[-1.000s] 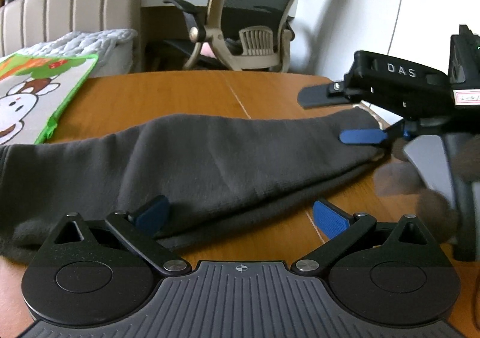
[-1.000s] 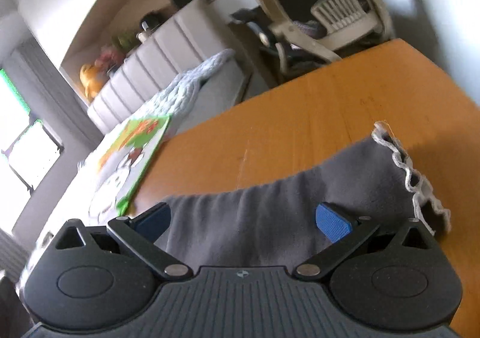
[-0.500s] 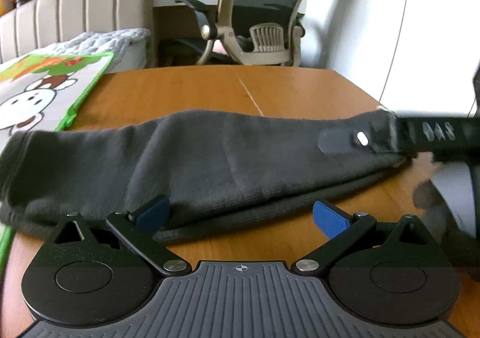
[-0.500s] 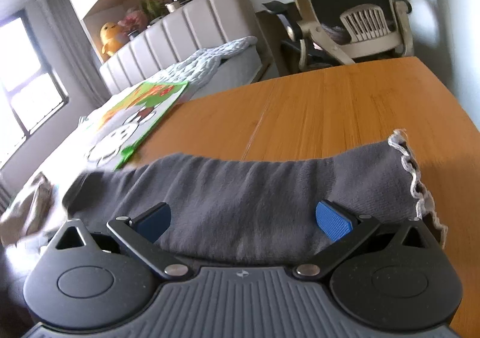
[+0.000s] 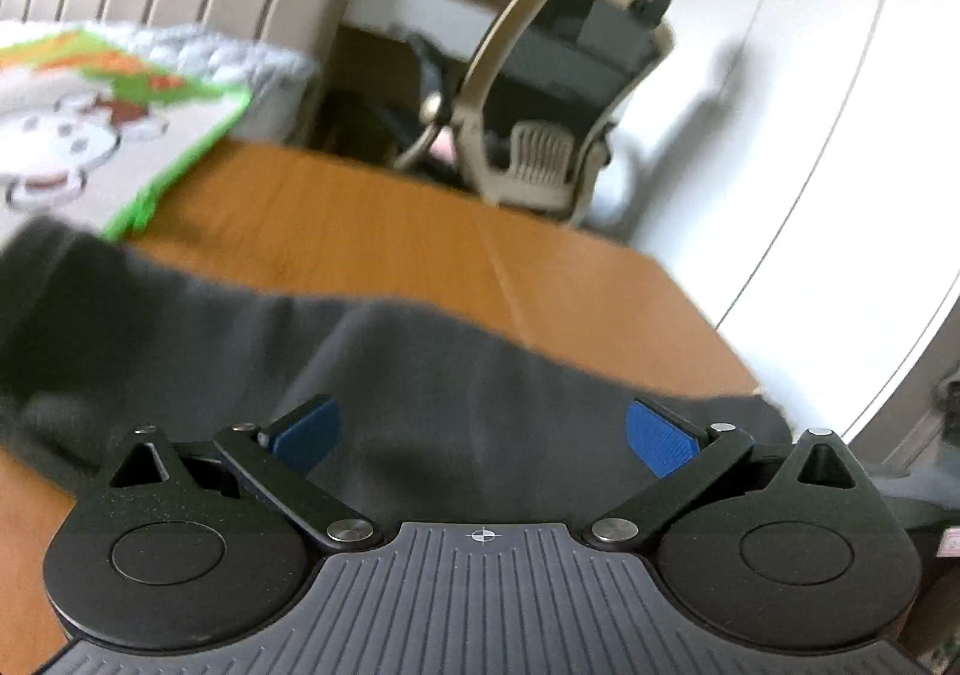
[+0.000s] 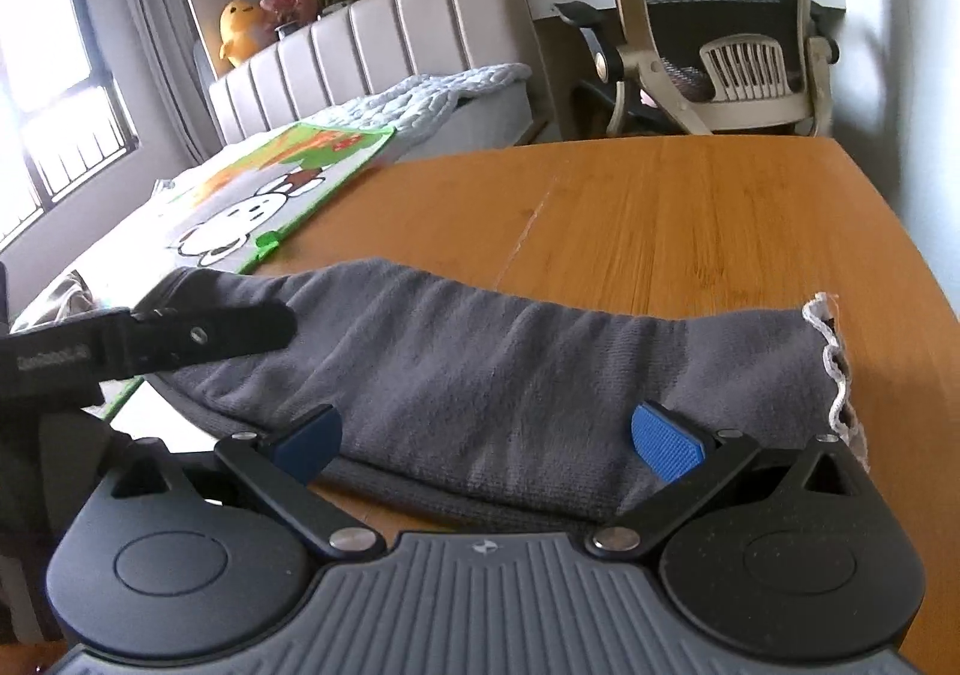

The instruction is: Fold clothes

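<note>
A dark grey garment (image 6: 492,357) lies folded in a long band across the wooden table (image 6: 690,219); a white stitched edge (image 6: 837,369) shows at its right end. It also fills the lower middle of the blurred left wrist view (image 5: 456,393). My right gripper (image 6: 486,444) is open and empty, just above the garment's near edge. My left gripper (image 5: 480,435) is open and empty over the garment. In the right wrist view a finger of the left gripper (image 6: 210,333) reaches over the garment's left end.
A green-bordered cartoon mat (image 6: 264,207) lies at the table's left. A beige office chair (image 6: 726,33) stands behind the table's far edge, a padded bed (image 6: 384,39) beyond it. The table's right edge (image 6: 900,255) is near the garment's end.
My left gripper has swung left and closer over the garment, with motion blur. My right gripper has drawn back, and the left gripper's finger has come into its view.
</note>
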Demonstrator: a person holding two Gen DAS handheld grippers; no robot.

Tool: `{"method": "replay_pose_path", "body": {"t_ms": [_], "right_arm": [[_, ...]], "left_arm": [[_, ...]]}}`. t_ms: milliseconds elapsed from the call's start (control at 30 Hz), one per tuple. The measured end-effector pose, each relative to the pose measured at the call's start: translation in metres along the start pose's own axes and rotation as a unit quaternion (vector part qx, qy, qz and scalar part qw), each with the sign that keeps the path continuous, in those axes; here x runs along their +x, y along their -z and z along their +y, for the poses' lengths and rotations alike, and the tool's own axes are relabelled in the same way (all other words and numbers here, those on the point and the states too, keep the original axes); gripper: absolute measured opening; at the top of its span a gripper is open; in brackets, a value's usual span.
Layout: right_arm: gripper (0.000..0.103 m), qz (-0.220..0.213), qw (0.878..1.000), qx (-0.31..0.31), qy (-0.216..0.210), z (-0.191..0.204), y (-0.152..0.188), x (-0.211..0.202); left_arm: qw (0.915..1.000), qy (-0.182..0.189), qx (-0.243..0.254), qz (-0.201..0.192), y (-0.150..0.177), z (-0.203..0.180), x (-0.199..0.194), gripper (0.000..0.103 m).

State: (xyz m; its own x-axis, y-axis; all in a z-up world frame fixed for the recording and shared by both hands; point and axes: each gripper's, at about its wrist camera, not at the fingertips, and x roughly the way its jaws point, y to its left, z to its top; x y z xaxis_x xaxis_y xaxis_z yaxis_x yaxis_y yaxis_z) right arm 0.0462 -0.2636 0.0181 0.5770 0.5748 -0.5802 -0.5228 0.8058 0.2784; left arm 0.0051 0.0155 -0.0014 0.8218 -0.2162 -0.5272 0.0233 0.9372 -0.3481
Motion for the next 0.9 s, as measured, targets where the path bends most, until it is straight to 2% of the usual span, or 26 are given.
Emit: {"method": "replay_pose_path", "body": {"t_ms": [133,233,333,500,667,900], "right_arm": [[0.103,-0.014,1.000,0.009,0.012,-0.004,-0.001,-0.014],[0.103,-0.064,0.995,-0.003,0.078,-0.006,-0.002,-0.042],[0.103,-0.095,0.986,-0.003,0.135,-0.018,-0.002,-0.066],[0.103,-0.069,0.979,0.076,0.175,-0.061,0.009,-0.073],[0.103,-0.045,0.975,0.153,0.153,-0.083,0.023,-0.065],[0.103,-0.042,0.986,0.119,0.105,-0.063,0.021,-0.044]], "left_arm": [[0.9999,0.001,0.010,0.003,0.003,0.001,-0.001,0.103],[0.9998,-0.006,0.019,0.004,0.003,-0.002,0.001,0.103],[0.9992,-0.020,0.033,0.007,0.005,-0.008,0.002,0.103],[0.9990,-0.024,0.036,0.008,0.006,-0.010,0.001,0.103],[0.9986,-0.029,0.042,0.011,0.008,-0.011,0.000,0.103],[0.9992,-0.022,0.032,0.008,0.010,-0.003,-0.007,0.103]]}}
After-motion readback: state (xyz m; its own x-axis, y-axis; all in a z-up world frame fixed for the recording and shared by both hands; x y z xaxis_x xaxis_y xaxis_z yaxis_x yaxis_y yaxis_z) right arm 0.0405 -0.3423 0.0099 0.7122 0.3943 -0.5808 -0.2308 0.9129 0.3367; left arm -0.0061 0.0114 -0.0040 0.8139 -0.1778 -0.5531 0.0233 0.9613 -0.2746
